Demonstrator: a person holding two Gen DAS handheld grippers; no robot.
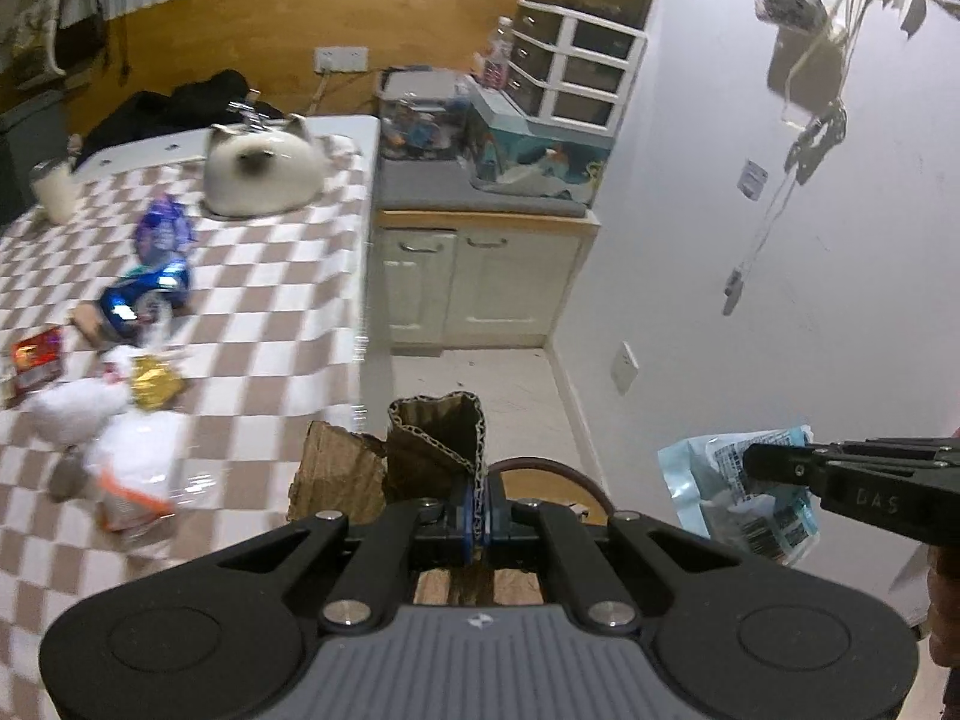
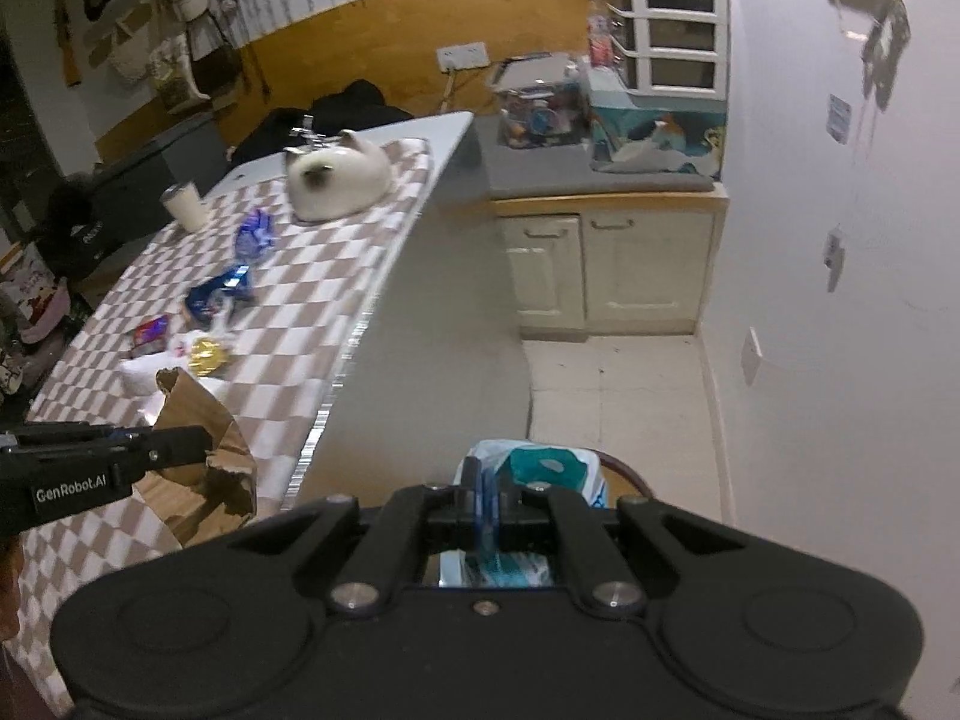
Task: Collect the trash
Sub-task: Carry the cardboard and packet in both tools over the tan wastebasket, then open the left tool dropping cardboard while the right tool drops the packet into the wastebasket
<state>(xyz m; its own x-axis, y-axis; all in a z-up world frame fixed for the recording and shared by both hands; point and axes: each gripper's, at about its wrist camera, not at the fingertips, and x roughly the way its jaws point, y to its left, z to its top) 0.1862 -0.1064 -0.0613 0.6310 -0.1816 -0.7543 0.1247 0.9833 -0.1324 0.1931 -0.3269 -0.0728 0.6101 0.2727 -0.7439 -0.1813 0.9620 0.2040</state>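
The torn corrugated cardboard piece (image 1: 432, 450) sits pinched between the left tongs (image 1: 477, 516), held off the edge of the worktop (image 1: 270, 324) over a round dark rim (image 1: 576, 474) that is probably a bin, though most of it is hidden. The cardboard looks light and fairly stiff, but crumpled and ragged; a grip on the doubled fold, as now, should hold better than one on a frayed edge. The right tongs (image 2: 483, 498) are pressed onto a pale blue plastic packet (image 2: 540, 468), thin, limp and likely slippery, so it is best caught on a bunched part, not a single slick layer.

On the checkered worktop more litter lies loose: a blue foil wrapper (image 1: 147, 294), a purple wrapper (image 1: 162, 231), a gold crumpled foil (image 1: 155, 384), a red packet (image 1: 36, 360) and white tissue (image 1: 78, 408). All of it looks weightless and crushable. A cat-shaped ornament (image 1: 261, 171) and a cup (image 1: 54, 189) stand further back, well apart from the trash.
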